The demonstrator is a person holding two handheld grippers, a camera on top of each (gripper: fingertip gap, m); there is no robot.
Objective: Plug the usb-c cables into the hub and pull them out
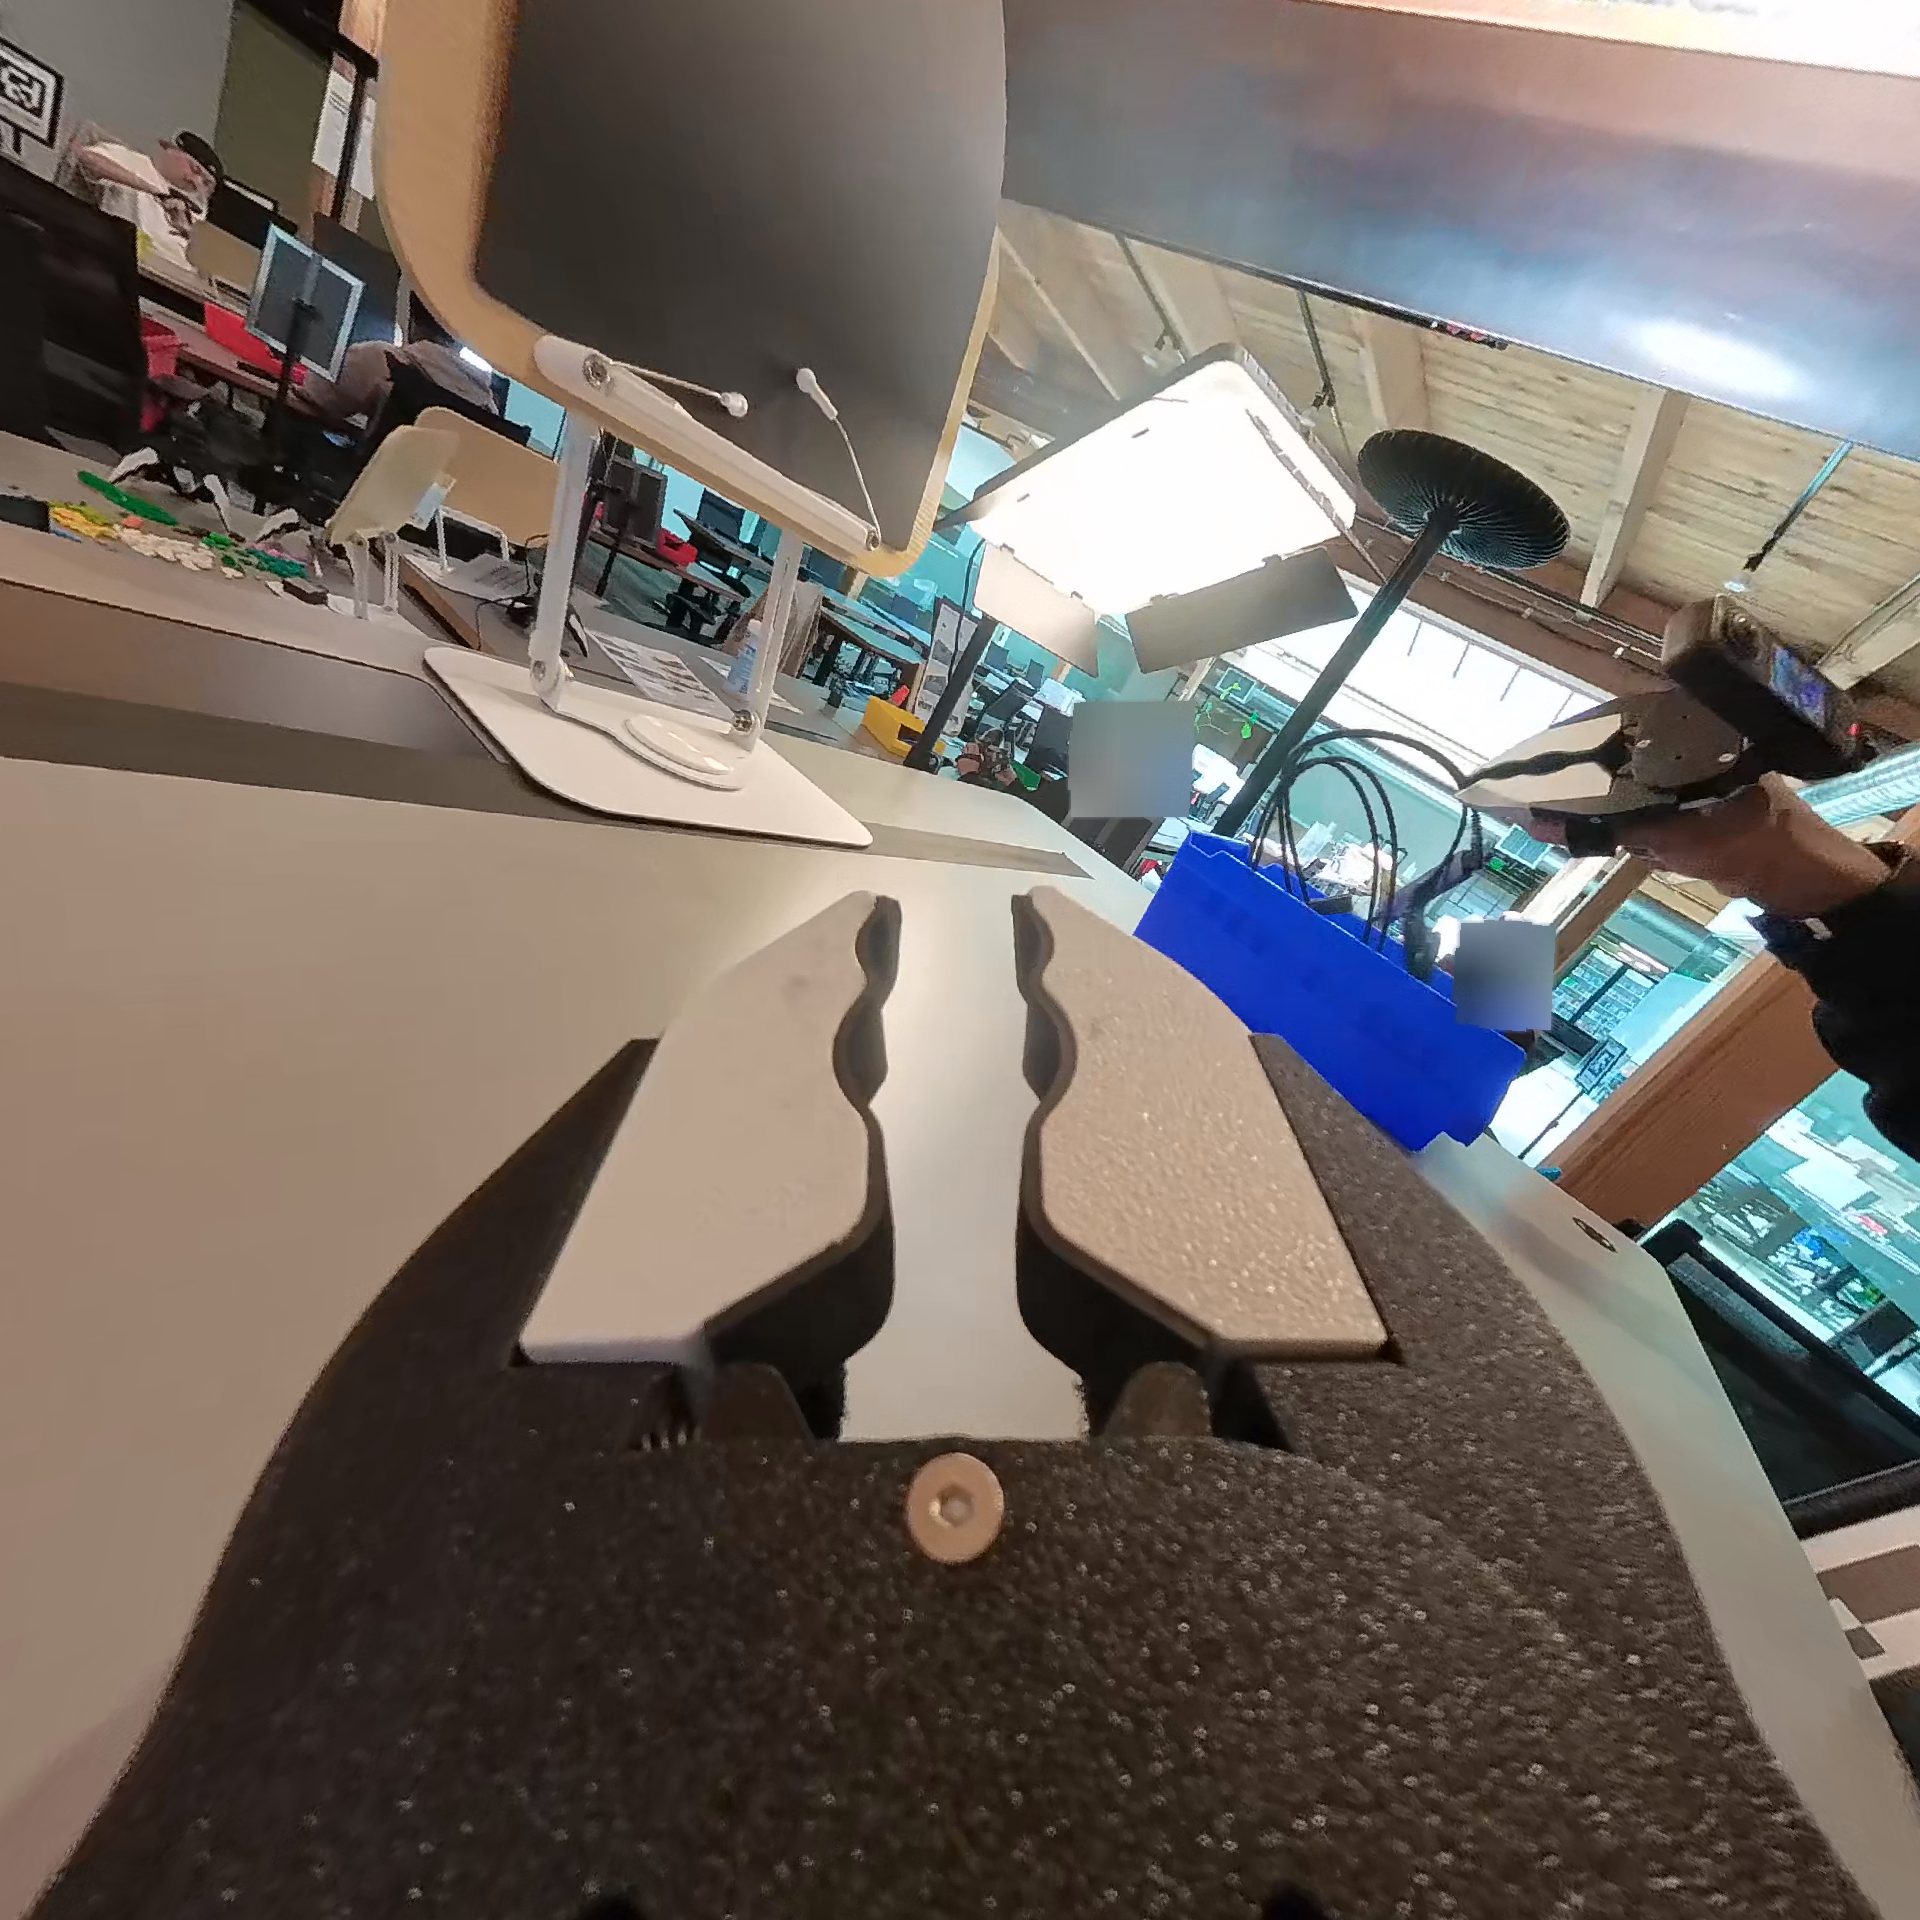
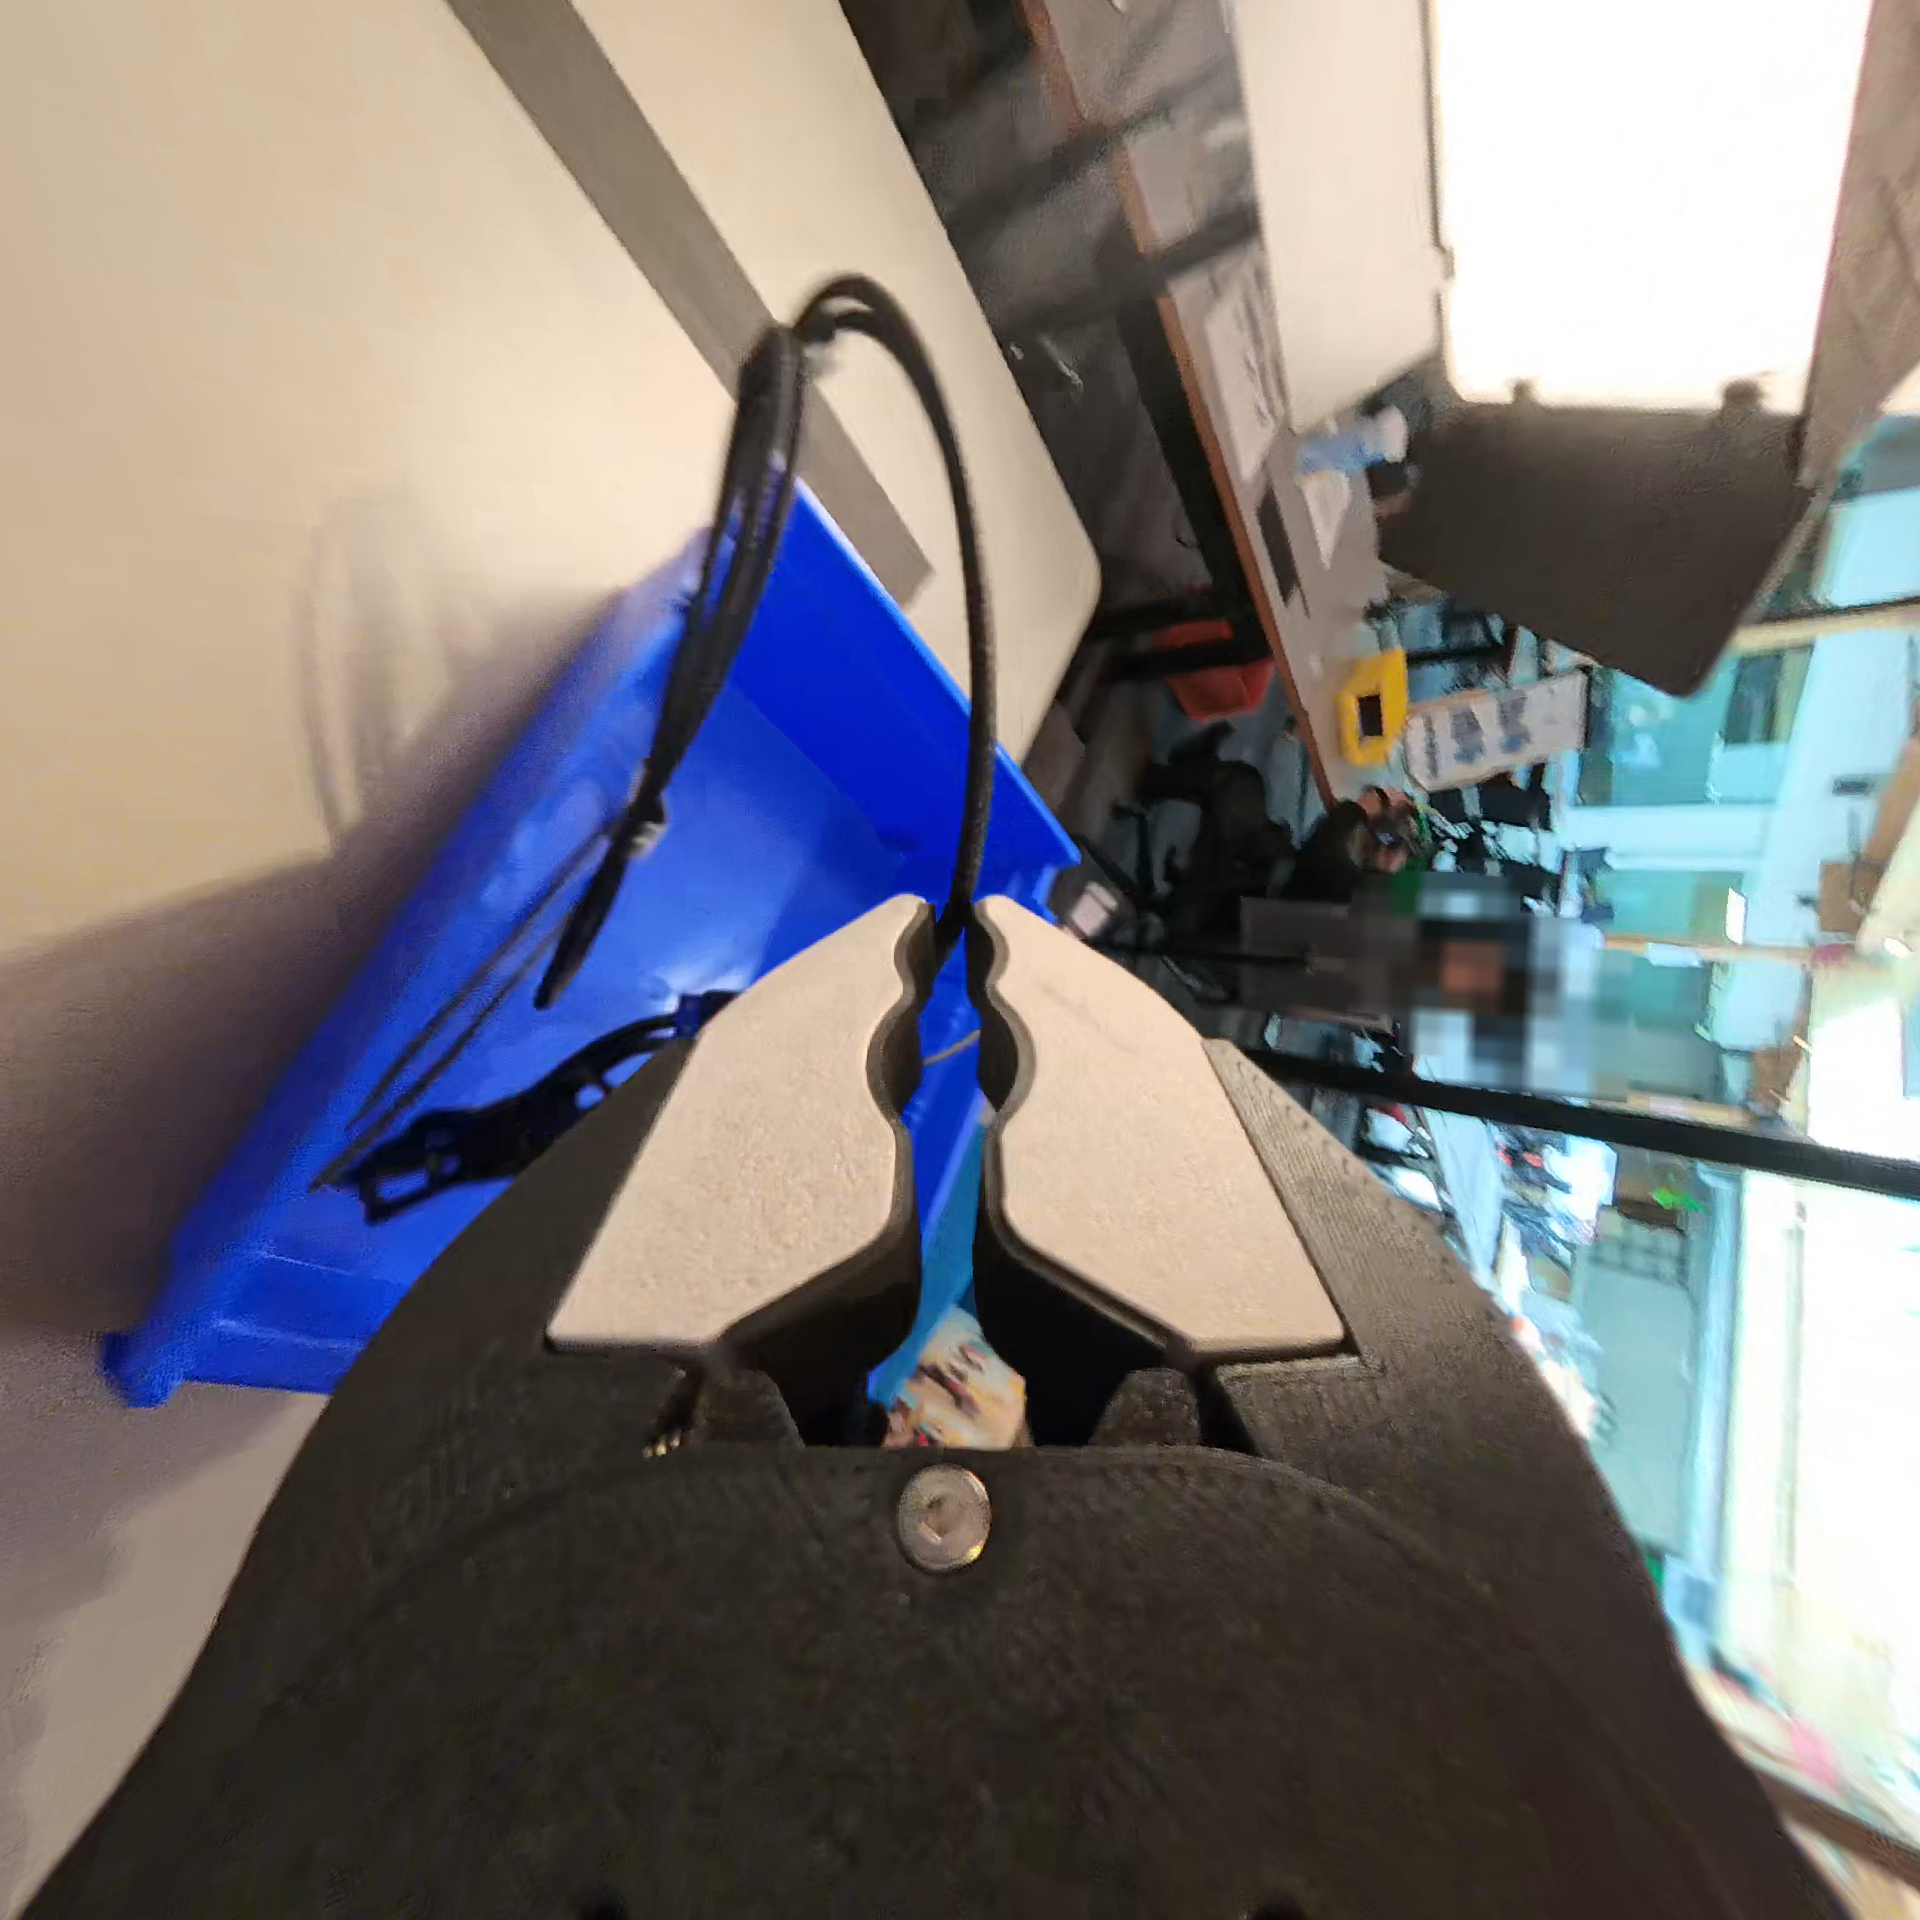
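USB-c cables (image 2: pixel 971 665) are arcing up out of the blue bin (image 2: pixel 790 790) on the worktop (image 2: pixel 260 416). Right gripper (image 2: pixel 954 935) fingers are pinching one cable mid-length, not at the plug. Left gripper (image 1: pixel 951 914) fingers are sitting spread, holding nothing. Risk: the other strands look tangled in, so lifting is likely dragging the bunch. Count: roughly three cables looping, one bin, hub not identifiable.
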